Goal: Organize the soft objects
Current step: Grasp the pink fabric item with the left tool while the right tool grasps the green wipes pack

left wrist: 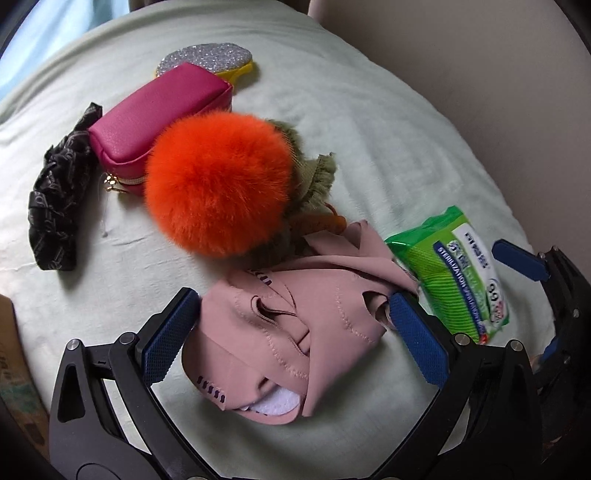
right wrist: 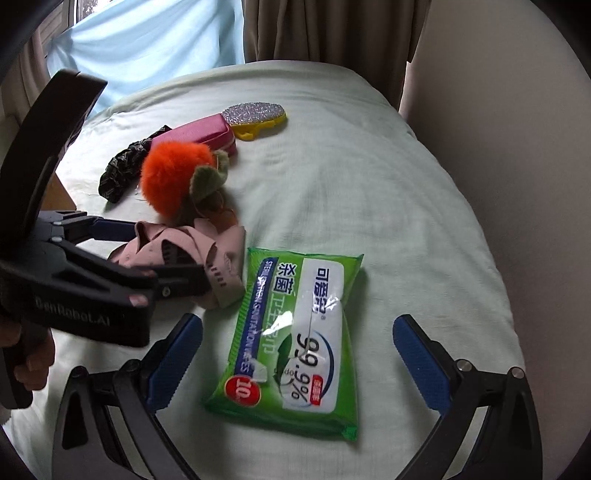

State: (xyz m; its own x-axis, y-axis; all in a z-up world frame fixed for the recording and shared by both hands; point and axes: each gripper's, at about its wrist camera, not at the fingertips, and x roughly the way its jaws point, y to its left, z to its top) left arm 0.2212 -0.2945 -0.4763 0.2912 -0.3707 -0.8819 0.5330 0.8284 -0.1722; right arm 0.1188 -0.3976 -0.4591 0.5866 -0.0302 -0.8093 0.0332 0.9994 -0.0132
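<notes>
On the pale green sheet [right wrist: 369, 184] lie six soft things, one of each: wipes pack [right wrist: 295, 343] between the right gripper [right wrist: 297, 354]'s spread jaws, pink strap [left wrist: 280, 332] between the left gripper [left wrist: 295, 328]'s spread jaws, and at eleven o'clock an orange pompom [left wrist: 218, 184], magenta pouch [left wrist: 159, 114], black scrunchie [left wrist: 59, 192] and glitter pad [left wrist: 207, 59].

A bed [right wrist: 369, 192] with a pale green sheet fills the room's middle. Past its far edge hang brown curtains [right wrist: 332, 33] and a light blue cloth [right wrist: 155, 44] lit by daylight. A plain beige wall [right wrist: 498, 129] runs along the bed's right edge.
</notes>
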